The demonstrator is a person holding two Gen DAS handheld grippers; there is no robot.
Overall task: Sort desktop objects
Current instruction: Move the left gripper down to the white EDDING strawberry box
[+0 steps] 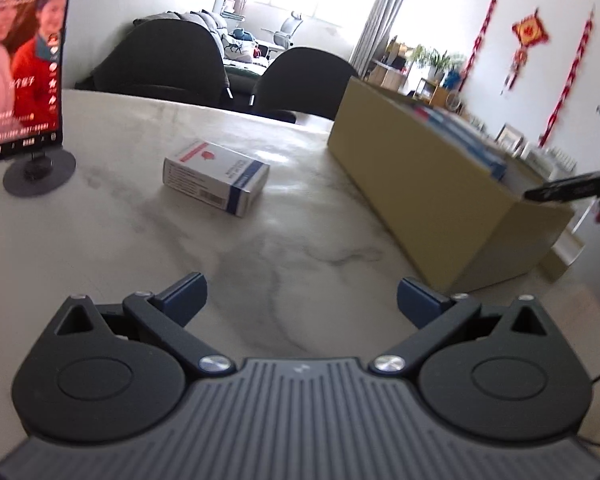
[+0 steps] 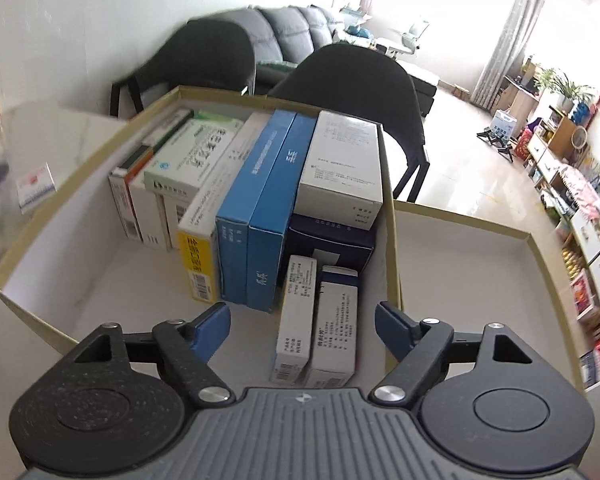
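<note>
white-blue medicine box (image 1: 216, 176) lies alone on marble table (image 1: 100, 208), well apart from cardboard box (image 1: 432, 200); left gripper (image 1: 300, 304) jaws apart, empty; aim at its long sides, clamp gently; right gripper (image 2: 302, 326) jaws apart over packed boxes (image 2: 260, 200)

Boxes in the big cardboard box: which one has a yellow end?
The narrow white box with the yellow end, standing just left of the two blue boxes. No other box there shows yellow.
</note>
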